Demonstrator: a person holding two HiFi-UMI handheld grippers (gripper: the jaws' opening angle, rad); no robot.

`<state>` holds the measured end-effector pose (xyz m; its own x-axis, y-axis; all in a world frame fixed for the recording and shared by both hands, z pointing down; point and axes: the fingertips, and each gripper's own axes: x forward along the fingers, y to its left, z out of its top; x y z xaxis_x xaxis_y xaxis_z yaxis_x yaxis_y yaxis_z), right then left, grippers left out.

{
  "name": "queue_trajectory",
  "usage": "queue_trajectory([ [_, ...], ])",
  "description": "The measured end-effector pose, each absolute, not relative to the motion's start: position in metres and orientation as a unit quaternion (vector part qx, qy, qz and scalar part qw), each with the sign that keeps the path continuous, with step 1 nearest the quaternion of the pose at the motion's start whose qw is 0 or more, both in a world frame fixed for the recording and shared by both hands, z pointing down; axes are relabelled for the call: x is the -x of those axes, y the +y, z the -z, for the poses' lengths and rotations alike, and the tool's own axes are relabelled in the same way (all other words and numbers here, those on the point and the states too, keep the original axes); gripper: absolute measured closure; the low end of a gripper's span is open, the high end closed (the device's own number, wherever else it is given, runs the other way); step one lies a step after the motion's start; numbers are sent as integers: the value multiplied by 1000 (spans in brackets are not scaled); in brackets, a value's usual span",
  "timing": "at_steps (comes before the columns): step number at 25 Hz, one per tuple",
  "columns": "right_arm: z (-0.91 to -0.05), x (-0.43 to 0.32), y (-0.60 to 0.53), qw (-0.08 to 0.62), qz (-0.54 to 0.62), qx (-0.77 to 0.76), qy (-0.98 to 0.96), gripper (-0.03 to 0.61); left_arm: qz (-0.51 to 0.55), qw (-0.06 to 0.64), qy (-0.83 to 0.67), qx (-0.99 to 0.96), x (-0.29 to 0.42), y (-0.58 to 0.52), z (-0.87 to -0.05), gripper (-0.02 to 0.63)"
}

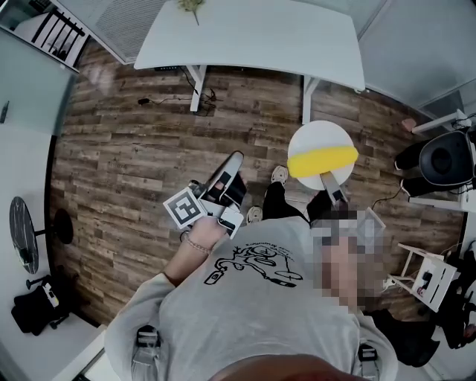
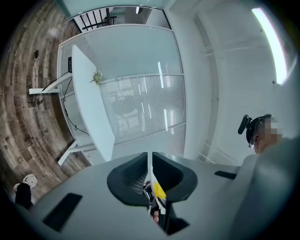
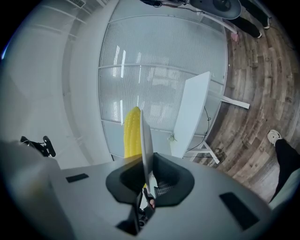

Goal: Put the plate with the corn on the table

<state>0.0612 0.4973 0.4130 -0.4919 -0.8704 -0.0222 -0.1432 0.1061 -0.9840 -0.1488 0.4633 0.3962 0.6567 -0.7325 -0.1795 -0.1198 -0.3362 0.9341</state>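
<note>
A round white plate (image 1: 318, 138) carries a yellow corn cob (image 1: 322, 161) and hangs over the wooden floor in front of me. My right gripper (image 1: 328, 178) is shut on the plate's near rim. In the right gripper view the plate (image 3: 146, 140) stands edge-on between the jaws, with the corn (image 3: 132, 130) lying against its left face. The white table (image 1: 253, 36) stands farther ahead, apart from the plate. My left gripper (image 1: 234, 158) is held lower left of the plate; its jaws are shut with nothing in them, as the left gripper (image 2: 150, 174) view also shows.
A small sprig of plant (image 1: 192, 6) lies on the table's far side. A black office chair (image 1: 445, 158) and a white rack (image 1: 425, 274) stand at the right. A black fan (image 1: 22, 234) stands at the left. Cables (image 1: 204, 97) trail under the table.
</note>
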Motion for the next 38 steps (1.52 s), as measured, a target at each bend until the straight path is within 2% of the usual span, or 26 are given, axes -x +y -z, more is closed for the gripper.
queue_trajectory([
  [8, -413, -64, 430, 327, 554, 379, 666, 554, 307, 503, -292, -753, 151, 398, -400, 571],
  [28, -408, -142, 253, 318, 562, 372, 667, 554, 310, 491, -295, -759, 60, 213, -379, 572],
  [38, -407, -175, 190, 313, 562, 370, 670, 555, 313, 494, -304, -753, 30, 155, -379, 572],
])
